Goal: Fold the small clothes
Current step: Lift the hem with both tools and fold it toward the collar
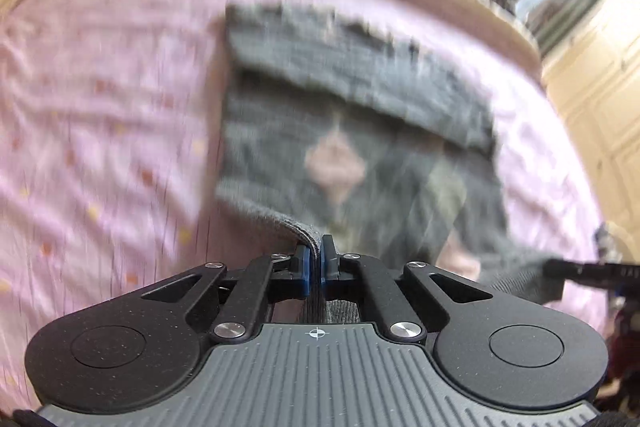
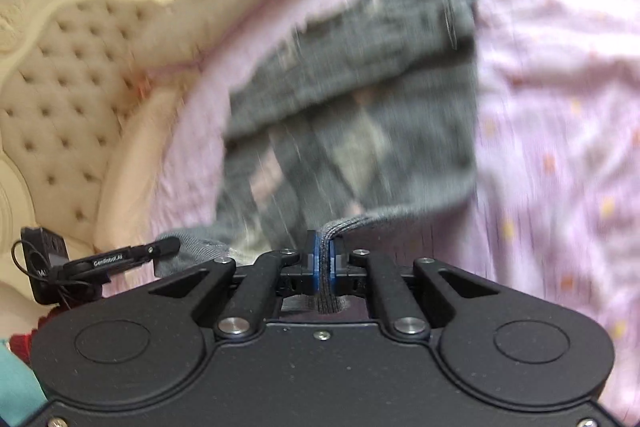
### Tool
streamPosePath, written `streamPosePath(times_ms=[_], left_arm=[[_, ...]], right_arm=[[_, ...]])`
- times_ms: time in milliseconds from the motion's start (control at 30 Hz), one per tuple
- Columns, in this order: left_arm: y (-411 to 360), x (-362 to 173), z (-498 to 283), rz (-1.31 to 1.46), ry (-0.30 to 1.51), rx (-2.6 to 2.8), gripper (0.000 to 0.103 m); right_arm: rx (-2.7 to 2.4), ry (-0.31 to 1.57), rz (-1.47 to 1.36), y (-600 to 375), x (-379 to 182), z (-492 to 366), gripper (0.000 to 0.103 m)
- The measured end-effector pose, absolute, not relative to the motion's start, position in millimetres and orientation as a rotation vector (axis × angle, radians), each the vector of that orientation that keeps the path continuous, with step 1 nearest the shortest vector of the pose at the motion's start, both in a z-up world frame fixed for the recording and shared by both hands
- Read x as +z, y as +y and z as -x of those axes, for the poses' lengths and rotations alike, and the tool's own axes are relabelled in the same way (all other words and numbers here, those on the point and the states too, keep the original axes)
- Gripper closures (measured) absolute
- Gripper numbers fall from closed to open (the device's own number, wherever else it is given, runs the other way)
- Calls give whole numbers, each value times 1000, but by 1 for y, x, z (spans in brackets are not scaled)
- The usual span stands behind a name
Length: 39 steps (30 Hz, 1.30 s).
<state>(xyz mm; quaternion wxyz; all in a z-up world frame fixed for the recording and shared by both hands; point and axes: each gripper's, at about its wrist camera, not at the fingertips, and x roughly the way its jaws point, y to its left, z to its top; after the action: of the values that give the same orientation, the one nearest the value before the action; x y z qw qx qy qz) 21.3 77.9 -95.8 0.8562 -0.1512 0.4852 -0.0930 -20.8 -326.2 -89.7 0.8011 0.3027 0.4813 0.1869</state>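
Both tongs, left gripper and right gripper, are clamped on the grey argyle knit's near hem, presumably to carry it forward over the pink bedsheet.

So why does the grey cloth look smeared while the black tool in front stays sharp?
Left wrist view: the grey knitted garment and pink bedsheet are motion-blurred, while the left hand-held gripper, fixed to the camera, stays crisp; the window at top right is blown out. Right wrist view: same smear on the cloth, right hand-held gripper sharp, and the fisheye lens bends the edges.
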Motion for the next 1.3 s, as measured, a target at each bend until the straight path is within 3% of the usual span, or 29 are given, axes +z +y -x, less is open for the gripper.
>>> streamPosePath(times_ms=[400, 567, 833, 900, 1000, 1033, 1100, 1133, 1300], left_arm=[[80, -45, -163, 330, 757, -210, 99], [71, -65, -225, 309, 759, -192, 99], [70, -124, -295, 298, 905, -138, 96], [75, -135, -306, 305, 925, -112, 96], [83, -141, -318, 310, 907, -50, 91], [85, -140, -320, 316, 895, -33, 78], [89, -134, -320, 320, 867, -21, 73], [89, -130, -319, 308, 858, -22, 73], [72, -109, -295, 207, 820, -101, 68]], right_arm=[[306, 800, -669, -338, -60, -118, 92], [254, 824, -614, -329, -80, -183, 92], [123, 954, -612, -328, -135, -255, 90], [98, 965, -601, -328, -145, -263, 83], [57, 953, -605, -332, -152, -274, 80], [44, 943, -603, -334, -152, -274, 78], [21, 917, -586, -336, -147, -274, 52], [24, 903, -573, -336, -143, -272, 48], [125, 873, -401, -309, -119, -259, 42]])
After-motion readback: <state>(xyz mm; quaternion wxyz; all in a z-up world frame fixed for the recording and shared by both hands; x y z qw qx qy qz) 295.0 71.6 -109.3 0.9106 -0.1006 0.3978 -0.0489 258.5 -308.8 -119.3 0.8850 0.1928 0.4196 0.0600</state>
